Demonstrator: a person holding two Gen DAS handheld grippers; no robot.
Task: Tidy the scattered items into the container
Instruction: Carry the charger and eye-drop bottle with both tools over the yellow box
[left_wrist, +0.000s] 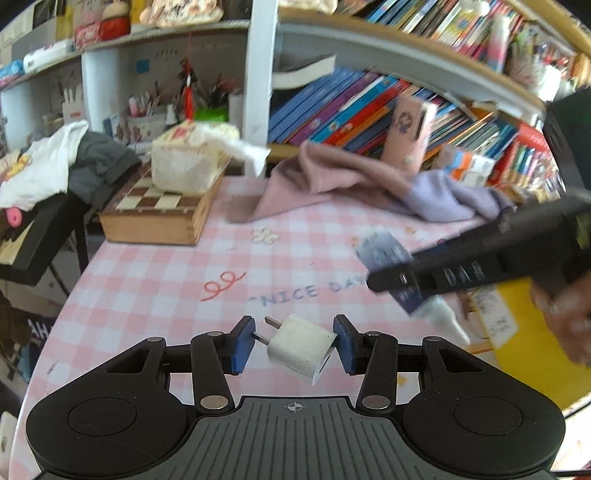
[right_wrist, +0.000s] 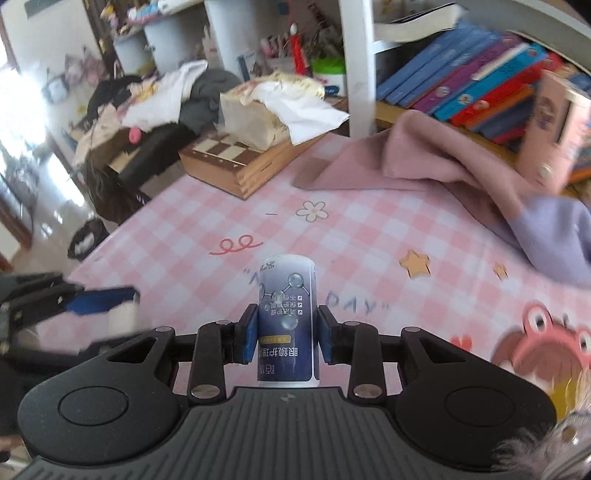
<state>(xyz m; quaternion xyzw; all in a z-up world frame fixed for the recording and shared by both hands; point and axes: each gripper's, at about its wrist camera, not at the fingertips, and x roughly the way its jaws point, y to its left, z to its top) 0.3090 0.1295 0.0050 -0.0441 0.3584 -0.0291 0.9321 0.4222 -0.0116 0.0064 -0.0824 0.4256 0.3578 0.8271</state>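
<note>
Left claw: my left one is clamped on a white plug adapter; the blue pads press it from both sides, and I see it held up off the counter.
Adapter pose: tilted between the pads, its two metal prongs pointing toward the left pad, its slotted end nearer my camera.
Right claw: closed on a small blue-labelled bottle, which stands upright between the pads with its rounded white top pointing away from me.
Bottle label: printed characters read upside down from my wrist view; I cannot make out more than that.
Claws to each other: from my left wrist, the right claw sits ahead and to the right, blurred, with the bottle in it; from my right wrist, the left claw sits low at the left, also blurred.
Beyond the left claw: pink checked cloth on the counter with "NICE DAY" lettering, then a crumpled pink and lilac cloth farther ahead and to the right.
Ahead and left of both claws: a wooden chessboard box with a bag of tissues resting on top.
Far right of the left claw: a yellow shape at the counter's edge; I cannot tell what it is.
Behind everything: a shelf packed with books.
</note>
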